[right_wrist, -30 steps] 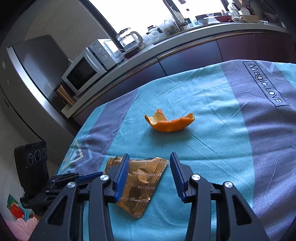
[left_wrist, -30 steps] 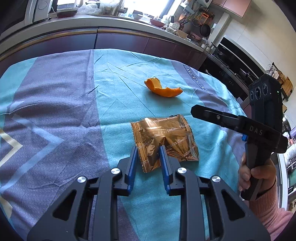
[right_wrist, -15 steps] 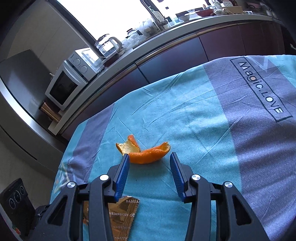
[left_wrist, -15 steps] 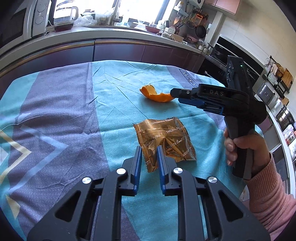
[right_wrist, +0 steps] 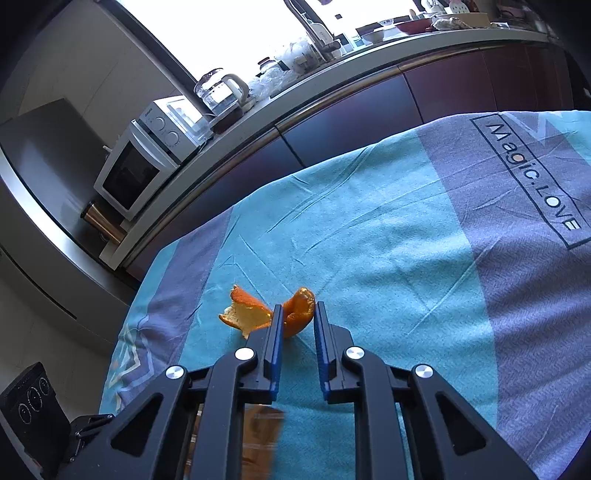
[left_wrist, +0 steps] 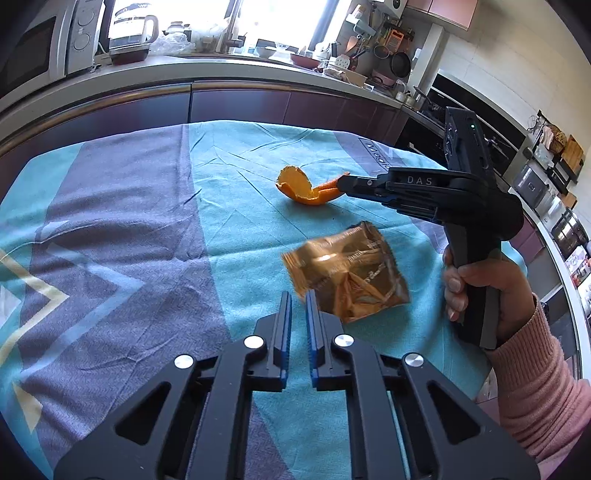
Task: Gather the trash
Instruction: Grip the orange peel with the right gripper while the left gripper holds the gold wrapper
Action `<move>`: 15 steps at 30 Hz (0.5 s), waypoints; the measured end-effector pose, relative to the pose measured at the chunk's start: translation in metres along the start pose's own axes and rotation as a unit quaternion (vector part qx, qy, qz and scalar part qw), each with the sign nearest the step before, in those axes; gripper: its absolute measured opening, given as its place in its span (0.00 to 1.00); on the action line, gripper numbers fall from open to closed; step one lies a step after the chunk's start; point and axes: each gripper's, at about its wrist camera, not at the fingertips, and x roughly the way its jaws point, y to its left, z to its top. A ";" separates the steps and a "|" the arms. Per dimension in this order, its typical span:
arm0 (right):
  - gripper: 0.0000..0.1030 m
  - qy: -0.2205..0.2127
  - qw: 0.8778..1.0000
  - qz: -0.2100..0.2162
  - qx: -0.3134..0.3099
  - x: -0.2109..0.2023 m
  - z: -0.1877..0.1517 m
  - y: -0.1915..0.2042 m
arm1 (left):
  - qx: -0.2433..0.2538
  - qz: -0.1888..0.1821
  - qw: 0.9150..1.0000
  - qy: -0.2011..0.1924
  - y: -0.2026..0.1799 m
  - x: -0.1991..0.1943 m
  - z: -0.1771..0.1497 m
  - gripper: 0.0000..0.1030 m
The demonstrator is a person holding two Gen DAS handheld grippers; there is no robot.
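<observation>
A gold snack wrapper (left_wrist: 349,275) lies on the teal and grey tablecloth (left_wrist: 129,236), blurred, just ahead and right of my left gripper (left_wrist: 297,299). The left jaws are nearly closed with a thin gap and hold nothing I can see. An orange peel (left_wrist: 301,186) lies farther back. In the left wrist view my right gripper (left_wrist: 341,182) reaches the peel from the right. In the right wrist view the right gripper (right_wrist: 298,310) has narrowed around one end of the peel (right_wrist: 255,314). Whether the pads touch it I cannot tell. The wrapper (right_wrist: 258,435) shows below that gripper.
A dark kitchen counter (left_wrist: 221,70) with a kettle (left_wrist: 131,31) and a microwave (right_wrist: 144,162) runs behind the table. The cloth carries a "Magic.LOVE" print (right_wrist: 535,177) at the right. A hand in a pink sleeve (left_wrist: 524,332) holds the right gripper.
The right gripper moved forward to the orange peel and narrowed its jaws around it. The left gripper closed its jaws further and the wrapper shifted to its right.
</observation>
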 end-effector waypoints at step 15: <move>0.11 -0.039 0.998 0.033 0.042 -0.054 -0.047 -0.005 | 0.003 -0.034 0.999 0.027 -0.002 0.007 -0.003 0.40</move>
